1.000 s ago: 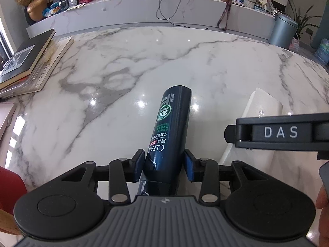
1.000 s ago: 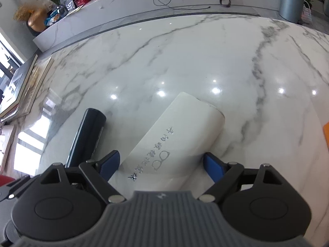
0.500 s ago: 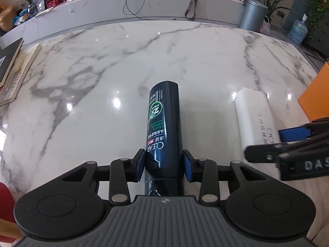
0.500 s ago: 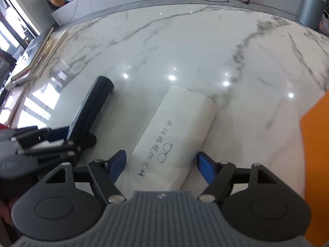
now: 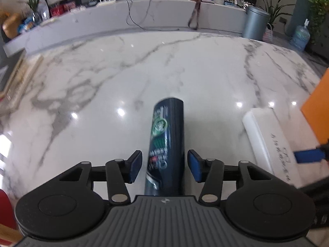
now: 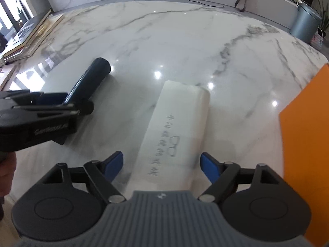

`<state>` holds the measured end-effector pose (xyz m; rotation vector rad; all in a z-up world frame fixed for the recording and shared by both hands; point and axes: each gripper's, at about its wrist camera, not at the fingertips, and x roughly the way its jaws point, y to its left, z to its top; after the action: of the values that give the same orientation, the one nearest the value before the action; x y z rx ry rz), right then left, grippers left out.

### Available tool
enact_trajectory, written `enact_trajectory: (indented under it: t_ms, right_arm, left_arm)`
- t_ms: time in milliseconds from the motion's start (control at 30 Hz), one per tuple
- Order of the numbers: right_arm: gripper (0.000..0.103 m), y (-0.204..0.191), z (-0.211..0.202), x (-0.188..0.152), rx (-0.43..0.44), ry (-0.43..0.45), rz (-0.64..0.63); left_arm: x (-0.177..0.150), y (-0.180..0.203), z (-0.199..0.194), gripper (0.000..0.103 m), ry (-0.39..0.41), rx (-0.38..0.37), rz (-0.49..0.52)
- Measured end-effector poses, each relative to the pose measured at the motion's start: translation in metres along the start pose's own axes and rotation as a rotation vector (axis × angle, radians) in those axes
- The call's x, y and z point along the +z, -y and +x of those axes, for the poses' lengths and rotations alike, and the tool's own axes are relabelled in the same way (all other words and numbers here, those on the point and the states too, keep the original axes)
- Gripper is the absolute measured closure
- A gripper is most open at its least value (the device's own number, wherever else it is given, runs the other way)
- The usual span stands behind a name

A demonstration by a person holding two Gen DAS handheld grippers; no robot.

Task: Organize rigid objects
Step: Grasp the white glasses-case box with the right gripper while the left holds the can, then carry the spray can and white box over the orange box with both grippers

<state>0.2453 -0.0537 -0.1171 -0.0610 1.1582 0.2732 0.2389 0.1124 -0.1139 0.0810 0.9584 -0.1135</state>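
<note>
Two hand-held grippers, bottle (image 5: 167, 144) between left's (image 5: 164, 165) parted pads, untouched

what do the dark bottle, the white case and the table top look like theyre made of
Dark bottle: likely plastic, glossy dark blue, with a printed label and light streaks along its side.
White case: matte white, perhaps leatherette or plastic; embossed glasses outline and lettering, no glare.
Table top: polished marble or marble-look slab; grey veins, sharp lamp reflections.

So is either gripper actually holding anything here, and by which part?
Nothing is held. The left gripper has just opened off the bottle, near its cap end; the right gripper straddles the white case with gaps.
</note>
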Motion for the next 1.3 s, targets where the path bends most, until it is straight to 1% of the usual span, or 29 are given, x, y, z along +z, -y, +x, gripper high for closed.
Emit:
enact_trajectory:
  t_ms: [67,167,233,333,400,467,500,600,867,967,1100,1233,1300]
  right_arm:
    - [0.021,-0.006,0.005,-0.002,-0.009,0.002,0.018]
    - [0.02,-0.006,0.01,-0.004,-0.046,0.017,0.068]
    - [0.023,-0.007,0.01,-0.005,-0.057,0.038,0.086]
    - [0.027,-0.009,0.01,-0.006,-0.08,0.063,0.085]
    - [0.03,-0.012,0.011,-0.007,-0.099,0.072,0.074]
    - [0.037,-0.015,0.011,-0.008,-0.115,0.079,0.057]
    - [0.04,-0.015,0.011,-0.009,-0.113,0.085,0.05]
    - [0.04,-0.015,0.008,-0.011,-0.099,0.104,0.017]
    - [0.041,-0.007,0.004,-0.016,-0.06,0.087,0.007]
    - [0.041,-0.005,0.0,-0.02,-0.054,0.083,0.02]
    - [0.041,-0.002,-0.013,-0.026,-0.043,0.099,0.026]
    - [0.041,0.003,-0.026,-0.031,-0.04,0.116,0.031]
    - [0.041,0.006,-0.034,-0.034,-0.036,0.13,0.032]
  left_arm:
    - [0.001,0.004,0.003,0.044,0.013,0.031,0.016]
    - [0.002,0.004,0.007,0.044,0.016,0.043,0.011]
    - [0.003,0.004,0.01,0.044,0.016,0.043,-0.001]
    - [0.003,0.003,0.011,0.049,0.029,0.044,-0.003]
    - [0.002,0.004,0.01,0.055,0.038,0.046,0.011]
    - [0.0,0.008,0.009,0.059,0.05,0.057,0.038]
    - [-0.001,0.011,0.009,0.062,0.056,0.068,0.061]
    - [-0.003,0.016,0.007,0.063,0.061,0.086,0.096]
    - [-0.005,0.019,0.002,0.063,0.036,0.083,0.1]
    - [-0.005,0.02,-0.008,0.064,0.069,0.078,0.107]
    - [-0.001,0.023,-0.02,0.063,0.112,0.062,0.102]
    - [0.013,0.019,-0.037,0.064,0.135,0.022,0.041]
    - [0.018,0.021,-0.048,0.064,0.154,0.009,0.028]
